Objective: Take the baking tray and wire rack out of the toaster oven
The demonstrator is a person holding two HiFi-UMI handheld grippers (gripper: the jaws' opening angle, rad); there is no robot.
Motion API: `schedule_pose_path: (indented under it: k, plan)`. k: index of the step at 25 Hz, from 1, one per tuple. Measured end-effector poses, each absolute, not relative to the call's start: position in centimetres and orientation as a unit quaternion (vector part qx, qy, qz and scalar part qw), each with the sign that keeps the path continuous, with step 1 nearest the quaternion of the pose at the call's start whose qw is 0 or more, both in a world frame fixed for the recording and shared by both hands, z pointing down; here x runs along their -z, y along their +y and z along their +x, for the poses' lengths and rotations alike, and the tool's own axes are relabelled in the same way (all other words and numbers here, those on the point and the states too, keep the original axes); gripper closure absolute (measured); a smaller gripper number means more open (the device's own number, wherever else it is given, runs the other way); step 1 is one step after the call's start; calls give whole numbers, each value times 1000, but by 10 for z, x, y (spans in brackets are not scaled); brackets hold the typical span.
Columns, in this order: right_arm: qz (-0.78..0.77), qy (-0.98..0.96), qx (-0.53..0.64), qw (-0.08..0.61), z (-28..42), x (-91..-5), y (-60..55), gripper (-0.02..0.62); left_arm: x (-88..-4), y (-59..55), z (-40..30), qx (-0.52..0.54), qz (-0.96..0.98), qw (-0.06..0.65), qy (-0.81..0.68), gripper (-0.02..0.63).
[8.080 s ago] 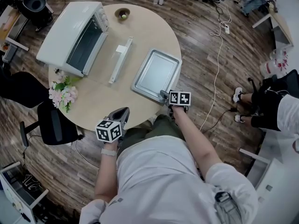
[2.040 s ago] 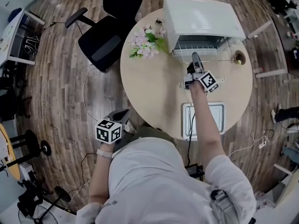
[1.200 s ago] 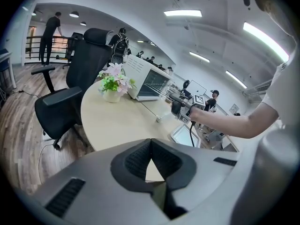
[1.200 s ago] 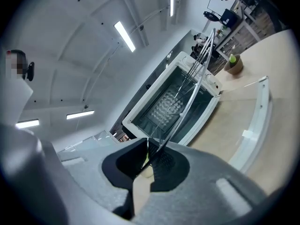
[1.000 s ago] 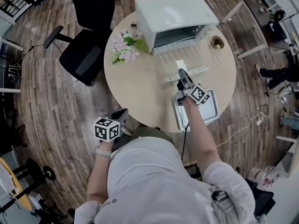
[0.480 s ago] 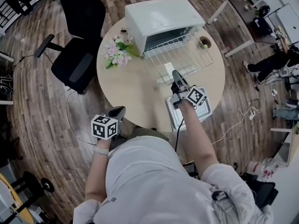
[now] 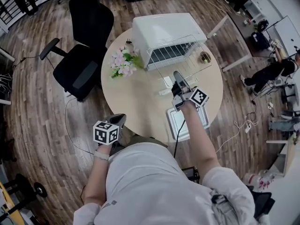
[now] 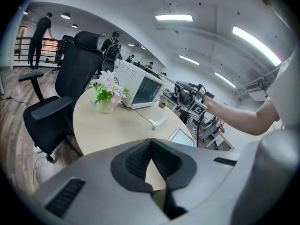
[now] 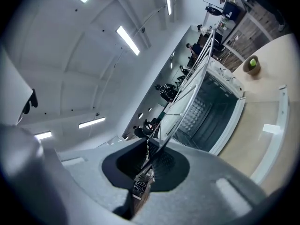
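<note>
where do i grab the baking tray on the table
Pinch the baking tray by the raised rim of its near edge, coming in low from the person's side: it lies flat on the table, so likely only that lip gives a bite.

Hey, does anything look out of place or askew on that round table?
Only the silver wire rack: it hangs in mid-air before the white toaster oven, pinched by one edge in the right gripper. The oven's door lies open. Nothing looks spilled or damaged.
</note>
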State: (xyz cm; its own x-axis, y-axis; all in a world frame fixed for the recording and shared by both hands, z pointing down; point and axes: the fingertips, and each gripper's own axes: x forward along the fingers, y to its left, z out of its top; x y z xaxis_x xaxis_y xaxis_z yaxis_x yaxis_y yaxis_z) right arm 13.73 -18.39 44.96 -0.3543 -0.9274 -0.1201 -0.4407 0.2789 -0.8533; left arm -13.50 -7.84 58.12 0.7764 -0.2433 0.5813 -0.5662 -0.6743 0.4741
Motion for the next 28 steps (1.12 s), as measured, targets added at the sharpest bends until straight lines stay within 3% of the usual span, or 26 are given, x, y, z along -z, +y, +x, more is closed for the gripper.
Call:
schedule_pose_path:
  k: [28]
  plan:
    - [-497,689,418,322,158,-480,-317,578,-591,-84,-174,-238,842,372,-310,607]
